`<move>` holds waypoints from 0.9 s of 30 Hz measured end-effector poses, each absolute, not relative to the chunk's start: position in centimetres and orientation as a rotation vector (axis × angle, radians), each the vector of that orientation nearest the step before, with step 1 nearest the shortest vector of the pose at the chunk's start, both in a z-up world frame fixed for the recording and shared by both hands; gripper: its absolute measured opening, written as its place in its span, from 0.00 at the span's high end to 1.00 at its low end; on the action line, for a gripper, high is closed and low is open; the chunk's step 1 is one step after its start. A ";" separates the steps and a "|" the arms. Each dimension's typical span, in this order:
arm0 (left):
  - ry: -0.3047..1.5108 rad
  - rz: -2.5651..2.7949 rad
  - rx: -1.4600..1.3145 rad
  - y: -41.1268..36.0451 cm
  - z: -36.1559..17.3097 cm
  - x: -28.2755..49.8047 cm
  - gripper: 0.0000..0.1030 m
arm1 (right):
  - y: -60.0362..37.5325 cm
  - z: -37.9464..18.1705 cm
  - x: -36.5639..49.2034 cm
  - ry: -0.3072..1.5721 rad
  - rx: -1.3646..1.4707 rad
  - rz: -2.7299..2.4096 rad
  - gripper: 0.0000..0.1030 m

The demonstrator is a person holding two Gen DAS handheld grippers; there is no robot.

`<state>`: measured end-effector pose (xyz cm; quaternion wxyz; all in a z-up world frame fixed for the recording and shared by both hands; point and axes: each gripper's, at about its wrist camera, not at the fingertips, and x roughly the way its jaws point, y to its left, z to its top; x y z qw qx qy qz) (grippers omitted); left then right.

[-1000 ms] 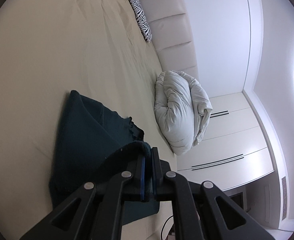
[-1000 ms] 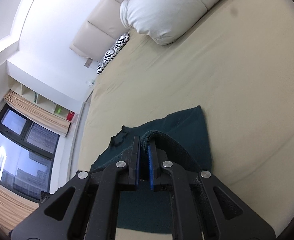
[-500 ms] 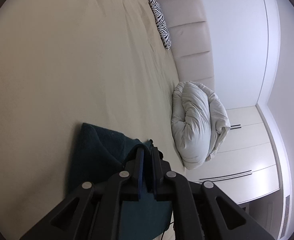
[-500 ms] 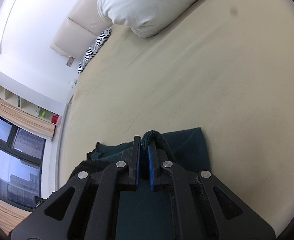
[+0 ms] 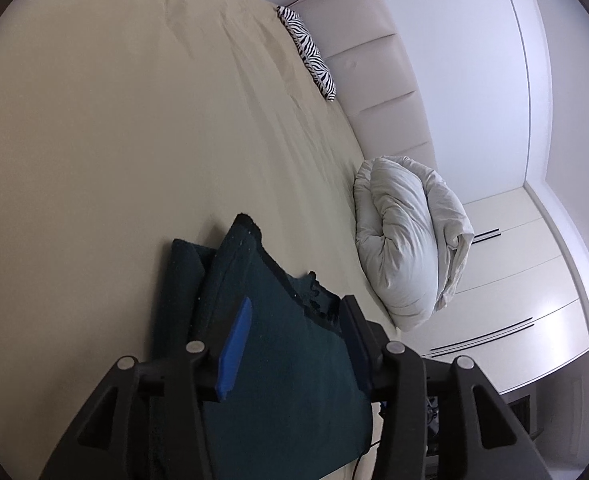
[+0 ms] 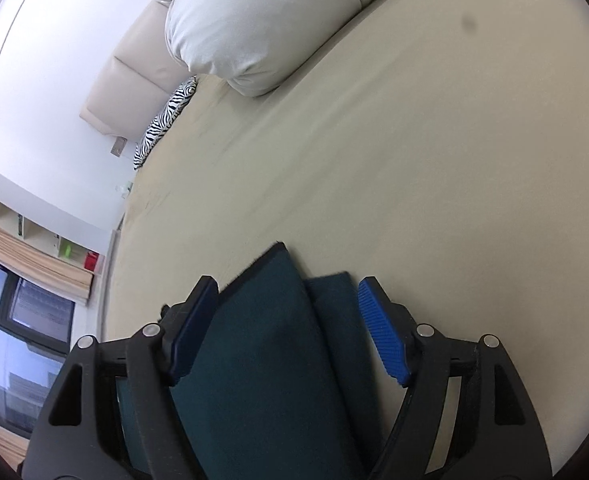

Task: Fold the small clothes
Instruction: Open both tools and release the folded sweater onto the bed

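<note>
A dark teal garment [image 5: 278, 344] lies folded over itself on the beige bed sheet [image 5: 114, 140], its upper layer offset over a lower layer. My left gripper [image 5: 294, 312] is open just above it, blue pads spread to either side of the cloth. In the right wrist view the same garment [image 6: 266, 352] lies between the fingers of my right gripper [image 6: 288, 300], which is also open and holds nothing. The near part of the garment is hidden under both grippers.
A rolled white duvet [image 5: 410, 240] lies at the bed's right side; it also shows in the right wrist view [image 6: 262, 20]. A zebra-print pillow [image 5: 310, 52] rests by the padded headboard [image 5: 378, 68]. White wardrobe doors [image 5: 506, 300] and a window [image 6: 10, 320] flank the bed.
Both grippers were shut on the garment's edge, carried it forward over itself, and have now opened and let it go. The cloth lies folded in two layers.
</note>
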<state>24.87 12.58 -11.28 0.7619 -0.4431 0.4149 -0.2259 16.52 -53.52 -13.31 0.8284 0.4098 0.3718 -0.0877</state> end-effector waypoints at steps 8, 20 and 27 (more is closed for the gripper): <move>0.949 -0.442 -0.762 11.2 -11.8 19.4 0.49 | -50.1 -11.0 11.3 0.804 0.707 -0.147 0.31; 0.956 -0.337 -0.352 7.4 -12.3 13.9 0.50 | -44.5 -10.5 2.7 0.823 0.488 -0.130 0.31; 0.961 -0.307 -0.324 7.9 -12.7 12.5 0.55 | -43.8 -10.8 -0.4 0.827 0.435 -0.145 0.41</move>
